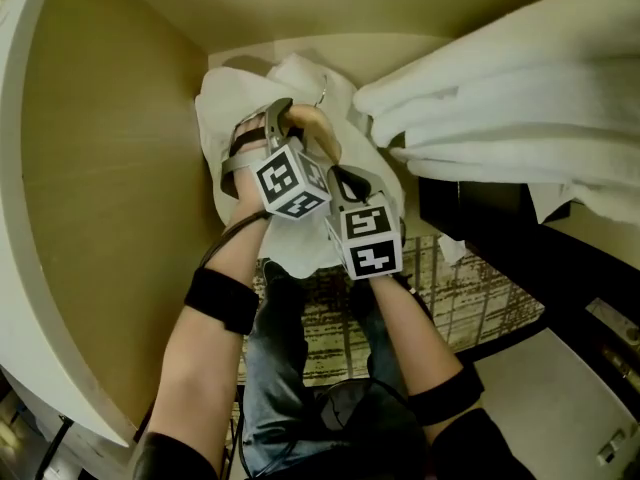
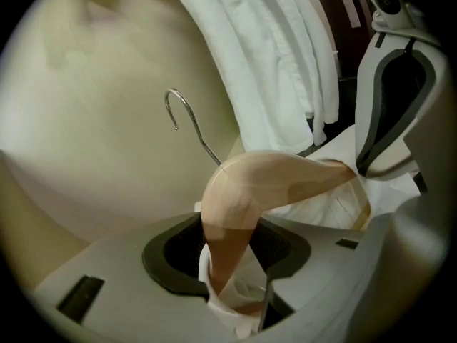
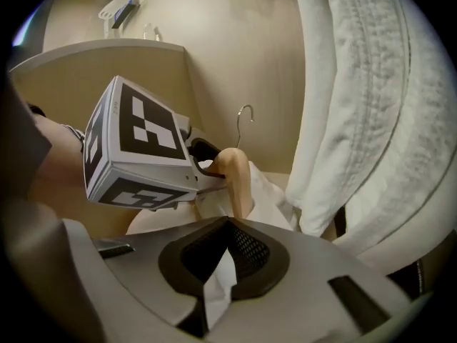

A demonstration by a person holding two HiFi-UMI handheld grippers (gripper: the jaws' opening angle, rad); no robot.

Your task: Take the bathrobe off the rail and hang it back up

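1. Bathrobe (image 1: 228, 118): thin white cloth draped over a wooden hanger (image 2: 260, 181). It is low inside the wardrobe, against the back corner, held between both grippers in front of the person.
2. Hanger hook (image 2: 187, 120): bare metal, tilted, standing in free air in front of the pale wood wall (image 2: 86, 120) and caught on nothing.
3. Left gripper (image 2: 230, 254): jaws part-way apart and clamped on one arm of the hanger, with a fold of the white cloth pinched in alongside the wood.
4. Right gripper (image 3: 225, 257): jaws drawn nearly together, pinching a fold of the same white cloth. It sits just beside the left gripper, on the hanger's other side.
5. Both grippers point downward. Their marker cubes almost touch in the head view.
6. Thick terry robes (image 1: 520, 88): hanging to the right of the held hanger, close to it, white and folded in heavy pleats.
7. Patterned carpet (image 1: 480, 298): visible below, behind the person's forearms.
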